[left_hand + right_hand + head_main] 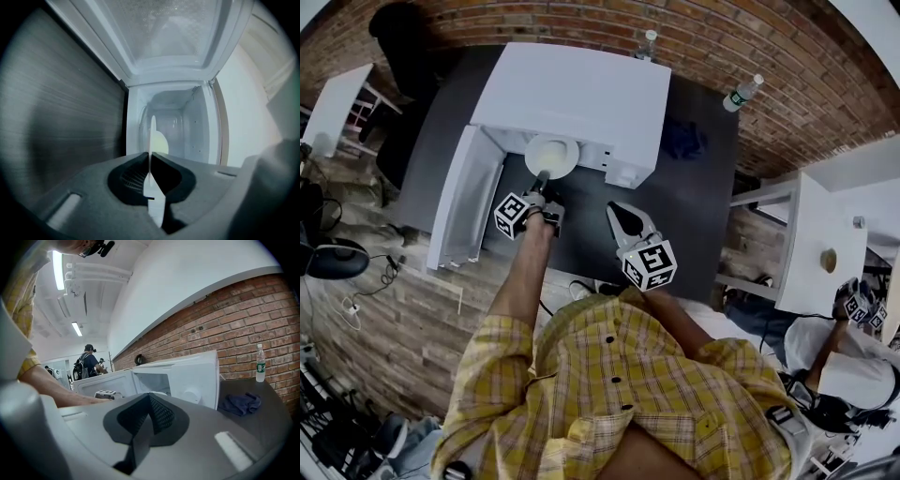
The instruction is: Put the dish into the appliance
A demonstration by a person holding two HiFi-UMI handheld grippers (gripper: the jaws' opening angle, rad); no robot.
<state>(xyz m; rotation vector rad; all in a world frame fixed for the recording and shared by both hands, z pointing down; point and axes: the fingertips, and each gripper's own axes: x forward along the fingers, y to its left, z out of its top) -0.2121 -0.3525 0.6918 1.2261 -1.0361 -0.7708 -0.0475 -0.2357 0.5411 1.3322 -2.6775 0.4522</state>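
**White dish at the microwave's mouth**

White and thin, the dish (153, 133) shows edge-on in the left gripper view, a narrow pale line running up between the 2 jaws. The pads (133, 176) press on its rim from both sides, so the left gripper (149, 157) is clamped on it with only a slim gap. From the head view the dish (551, 155) is round, shallow and creamy white, with its face turned up. It sits at the open front of the microwave (581, 94), its far edge at the cavity and its near rim in the left gripper (541, 180).

Behind those jaws comes the marker cube (514, 215), then the left hand (540, 221) wrapped around the handle. The bare forearm reaches forward and slightly left from a rolled yellow plaid sleeve (502, 352). In the left gripper view the white cavity (187, 126) lies straight ahead, and the open door (173, 28) fills the top of the frame.

The right gripper (150, 395) has its jaws closed together with nothing between them. In the head view the right gripper (614, 209) hangs over the dark table (698, 211), well right of the dish, pointing towards the microwave (187, 376).

The door (464, 197) stands swung out to the left. A blue cloth (682, 139) lies on the table beside the microwave.
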